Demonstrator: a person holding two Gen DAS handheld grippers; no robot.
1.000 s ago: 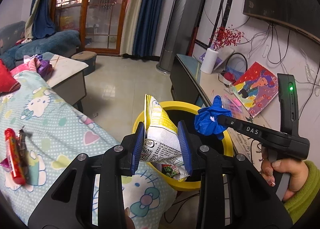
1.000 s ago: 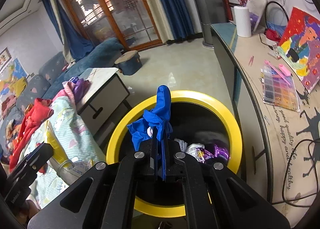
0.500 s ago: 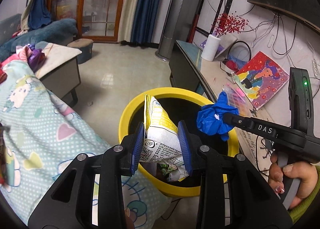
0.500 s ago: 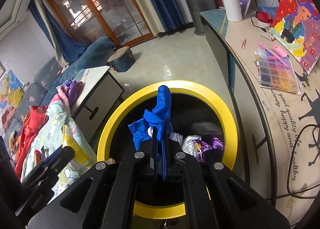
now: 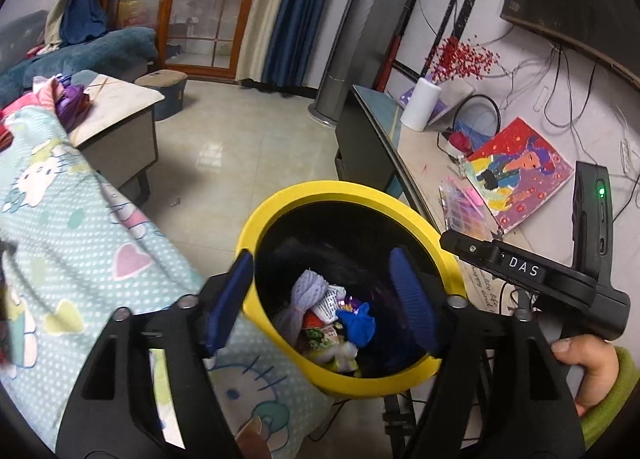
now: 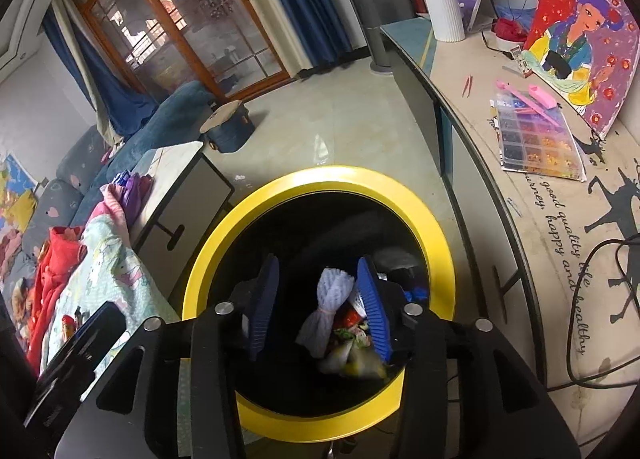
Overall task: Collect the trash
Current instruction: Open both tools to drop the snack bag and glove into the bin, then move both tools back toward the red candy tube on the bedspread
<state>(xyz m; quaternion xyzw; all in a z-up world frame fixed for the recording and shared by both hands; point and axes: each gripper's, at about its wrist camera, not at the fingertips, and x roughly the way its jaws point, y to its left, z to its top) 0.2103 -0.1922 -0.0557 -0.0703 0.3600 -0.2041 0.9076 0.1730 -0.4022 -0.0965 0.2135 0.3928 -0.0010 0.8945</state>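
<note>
The landmark is the yellow-rimmed bin (image 5: 348, 379), black inside, standing on the floor between a bed with a cartoon-print cover (image 5: 92, 259) and a long table (image 6: 552, 219).

Left gripper (image 5: 324, 299): positioned above the bin's near rim, angled downward into the opening. Its jaws are opening; the blue fingers (image 5: 230, 299) stand wide apart, released, with nothing between them. One finger sits over the bin's bed-side rim, the other over its interior.

Right gripper (image 6: 320, 307): positioned above the bin's opening, angled downward. Its jaws are opening; the blue fingers (image 6: 374, 311) are parted and released, gripping nothing. In the left wrist view this gripper's body reaches in from the table side of the bin, held by a hand (image 5: 588, 367) in a green sleeve.

Trash location: all visible trash lies at the bottom of the bin. A crumpled blue piece (image 5: 358, 323) rests near the centre of the pile. A pale knotted bundle (image 6: 330, 303) lies beside it, toward the bed side. Printed snack wrappers (image 6: 352, 355) lie under and around both items.

Surroundings, relative to the bin: the table carries a clear bead box (image 6: 536, 143), a colourful painting (image 6: 580, 43) and a white vase (image 6: 442, 11), all well apart from the bin. A low cabinet (image 6: 184, 187) stands beyond the bed.
</note>
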